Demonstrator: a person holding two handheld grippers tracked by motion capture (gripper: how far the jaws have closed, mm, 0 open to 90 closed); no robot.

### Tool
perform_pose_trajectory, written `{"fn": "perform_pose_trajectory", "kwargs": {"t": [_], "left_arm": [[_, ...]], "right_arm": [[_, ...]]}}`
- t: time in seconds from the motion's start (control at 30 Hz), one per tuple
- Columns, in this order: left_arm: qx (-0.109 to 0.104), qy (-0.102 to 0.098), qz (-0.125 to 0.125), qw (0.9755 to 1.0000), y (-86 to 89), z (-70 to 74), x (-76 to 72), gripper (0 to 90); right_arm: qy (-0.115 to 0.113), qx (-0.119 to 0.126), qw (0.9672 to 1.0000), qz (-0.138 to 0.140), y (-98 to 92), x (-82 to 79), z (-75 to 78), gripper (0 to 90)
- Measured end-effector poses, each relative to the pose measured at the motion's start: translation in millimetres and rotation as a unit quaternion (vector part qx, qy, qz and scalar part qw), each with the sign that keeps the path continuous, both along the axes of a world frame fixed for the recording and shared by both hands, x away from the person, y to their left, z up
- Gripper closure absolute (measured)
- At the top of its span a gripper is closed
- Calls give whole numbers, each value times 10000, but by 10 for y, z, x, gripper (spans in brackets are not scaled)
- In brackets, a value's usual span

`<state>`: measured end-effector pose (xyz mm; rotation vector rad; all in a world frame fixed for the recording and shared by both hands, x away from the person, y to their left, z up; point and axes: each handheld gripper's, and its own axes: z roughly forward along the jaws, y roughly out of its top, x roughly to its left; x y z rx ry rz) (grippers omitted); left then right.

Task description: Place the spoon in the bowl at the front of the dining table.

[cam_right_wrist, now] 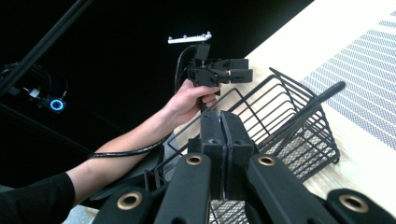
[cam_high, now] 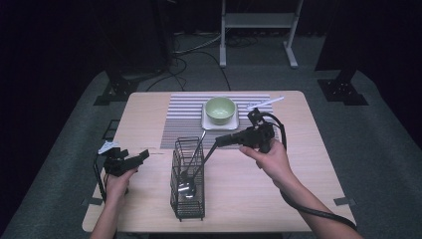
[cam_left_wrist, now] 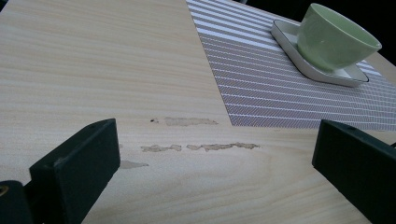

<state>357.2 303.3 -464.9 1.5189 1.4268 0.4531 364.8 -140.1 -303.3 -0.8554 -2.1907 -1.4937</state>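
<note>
A tall black wire basket (cam_high: 188, 209) stands on the wooden table (cam_high: 278, 199) near the front middle. My right gripper (cam_high: 217, 141) points left just above its rim. Its jaws are shut on the top of a thin black utensil handle (cam_high: 208, 158) that slants down into the basket. In the right gripper view the jaws (cam_right_wrist: 223, 116) press flat together over the basket (cam_right_wrist: 280, 93). A second utensil (cam_high: 200, 142) leans in the basket, and its dark handle (cam_right_wrist: 322, 95) points toward the mat. My left gripper (cam_high: 135, 153) rests low at the table's left, open and empty (cam_left_wrist: 217, 135).
A striped placemat (cam_high: 184, 114) lies at the back middle with a green bowl (cam_high: 220, 109) on a white square plate (cam_high: 206, 124). The bowl (cam_left_wrist: 334, 39) sits ahead and right of the left jaws. A white stick-like item (cam_high: 266, 103) lies at the mat's far right corner.
</note>
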Motion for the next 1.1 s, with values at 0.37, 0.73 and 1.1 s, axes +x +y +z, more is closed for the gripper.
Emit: {"fn": "perform_pose_trajectory", "kwargs": {"t": [0.37,0.73,1.1], "left_arm": [[9,-4,0,10000,1,3,-3,0],[13,1,8,10000,8,4,-6,0],[18,2,1,10000,5,4,-7,0]], "right_arm": [[-44,150,9998,-88,-64,-11,117,890],[-39,288,9995,-92,-139,-30,221,892],[-54,366,9991,-190,-306,-65,284,892]]}}
